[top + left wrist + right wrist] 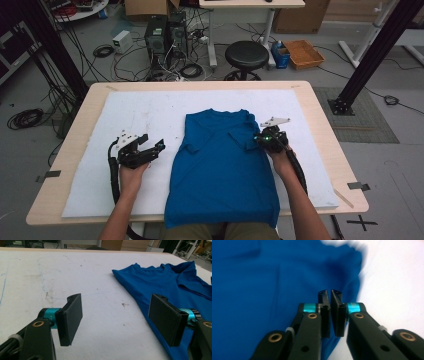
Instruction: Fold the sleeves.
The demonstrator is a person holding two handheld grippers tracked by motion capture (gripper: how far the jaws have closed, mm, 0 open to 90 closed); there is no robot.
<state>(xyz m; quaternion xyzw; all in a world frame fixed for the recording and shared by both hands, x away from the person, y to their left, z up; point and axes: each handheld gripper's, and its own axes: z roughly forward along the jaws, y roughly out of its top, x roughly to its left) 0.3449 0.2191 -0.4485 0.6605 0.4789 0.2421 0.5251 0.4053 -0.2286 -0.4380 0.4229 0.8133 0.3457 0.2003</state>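
A blue T-shirt (pixel 222 160) lies flat on the white mat (pixel 145 107), collar toward the far side and both sleeves folded in over its body. Its hem hangs over the near table edge. My left gripper (pixel 154 141) rests on the mat just left of the shirt, open. In the left gripper view, the left gripper (pixel 117 317) has bare mat between its pads, and the shirt (pixel 175 282) reaches under the right-hand pad. My right gripper (pixel 260 138) sits at the shirt's right edge by the folded sleeve. In its own view the right gripper (pixel 330 293) is shut above the blue cloth (pixel 262 290); no fabric shows between the pads.
The wooden table (pixel 322 125) borders the mat on all sides. Beyond its far edge stand a black stool (pixel 246 54), computer towers (pixel 165 35) with loose cables, and an orange-brown tray (pixel 303 53) on the floor. A black frame post (pixel 370 55) rises at the right.
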